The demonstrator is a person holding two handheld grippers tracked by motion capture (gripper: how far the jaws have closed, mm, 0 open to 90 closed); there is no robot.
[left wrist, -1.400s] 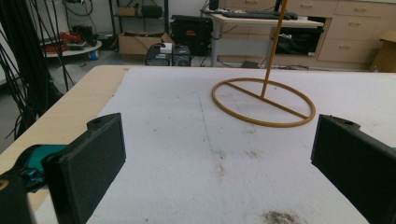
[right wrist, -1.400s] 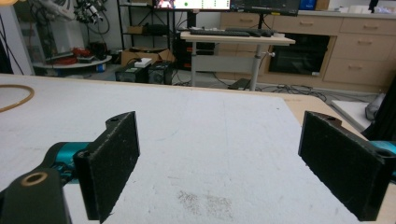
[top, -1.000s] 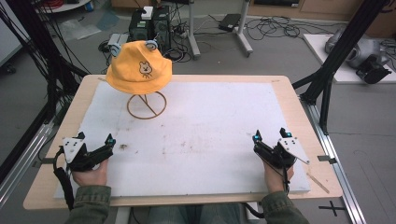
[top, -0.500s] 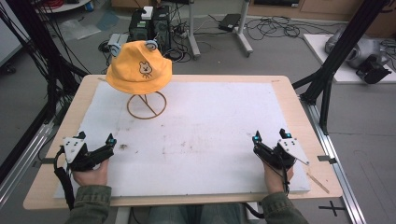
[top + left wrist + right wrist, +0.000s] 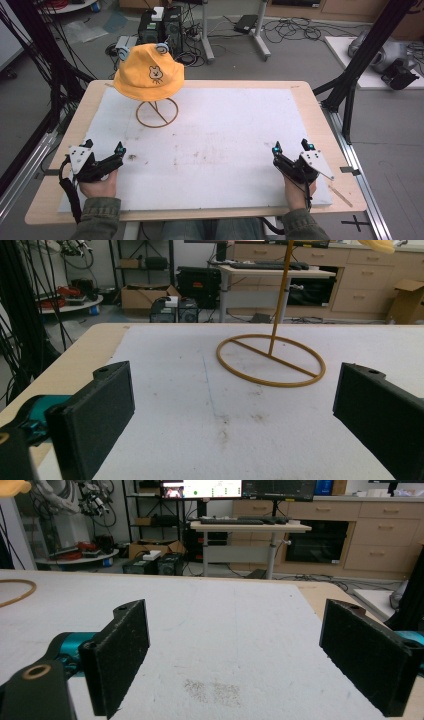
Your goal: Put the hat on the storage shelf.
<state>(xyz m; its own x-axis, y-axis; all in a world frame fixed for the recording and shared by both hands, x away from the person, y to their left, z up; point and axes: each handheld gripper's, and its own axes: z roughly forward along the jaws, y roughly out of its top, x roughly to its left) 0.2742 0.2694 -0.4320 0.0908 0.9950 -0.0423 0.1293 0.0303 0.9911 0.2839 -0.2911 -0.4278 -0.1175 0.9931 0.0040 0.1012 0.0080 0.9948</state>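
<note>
An orange bucket hat [image 5: 148, 72] with a small bear face hangs on a thin wire stand [image 5: 156, 112] at the table's far left. The stand's ring base [image 5: 270, 360] and upright rod lie ahead in the left gripper view, with the hat's brim [image 5: 378, 245] at the top edge. My left gripper [image 5: 106, 148] rests near the front left edge, held in a hand, jaws wide open with nothing between them [image 5: 235, 415]. My right gripper [image 5: 292, 147] rests near the front right edge, also open and empty [image 5: 235, 655]. The stand's ring [image 5: 15, 592] shows far left in the right gripper view.
A white mat [image 5: 220, 135] with faint stains covers the wooden table [image 5: 310, 100]. Black frame posts [image 5: 360, 60] stand at both sides. Beyond the far edge lie cables, computer cases [image 5: 160, 22] and desk legs on the floor.
</note>
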